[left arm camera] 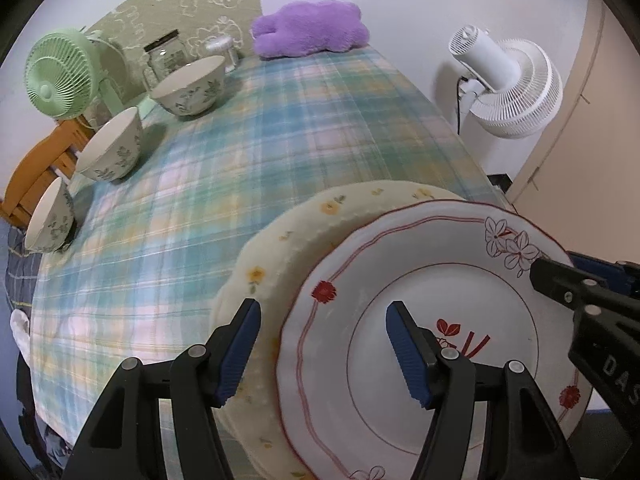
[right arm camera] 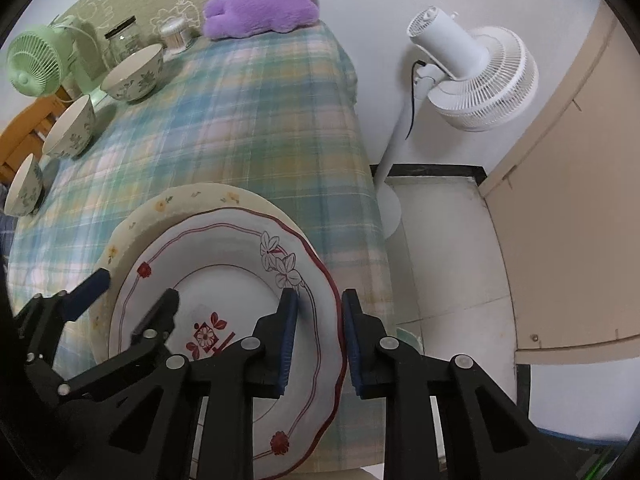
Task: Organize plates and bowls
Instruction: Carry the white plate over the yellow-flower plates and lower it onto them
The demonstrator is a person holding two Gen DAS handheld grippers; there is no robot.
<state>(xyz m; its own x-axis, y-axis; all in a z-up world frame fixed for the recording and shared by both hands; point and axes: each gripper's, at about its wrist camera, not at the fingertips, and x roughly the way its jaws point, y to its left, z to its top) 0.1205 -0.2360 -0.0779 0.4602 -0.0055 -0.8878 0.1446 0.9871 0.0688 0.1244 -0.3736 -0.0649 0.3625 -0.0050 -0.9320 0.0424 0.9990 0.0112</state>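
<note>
- Right gripper (right arm camera: 319, 344): jaws narrowed onto the right rim of the red-trimmed plate (right arm camera: 224, 280); contact was judged, not certain.
- Left gripper (left arm camera: 322, 354): jaws half-open, straddling that plate's left rim, not pressing.
- Red-trimmed plate: lying on the yellow-flowered plate (left arm camera: 304, 216), on the plaid cloth (left arm camera: 224, 152).
- Step judged: plate stacking; a firm hold and level lift would be required next.
- Three bowls (left arm camera: 114, 146) were left unstacked, well apart.

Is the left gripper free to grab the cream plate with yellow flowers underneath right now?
Probably not cleanly. The red-trimmed plate lies on top of the cream plate, and the left gripper already straddles its left rim, while the right gripper pinches its right rim. Only the cream plate's far-left edge is exposed.
</note>
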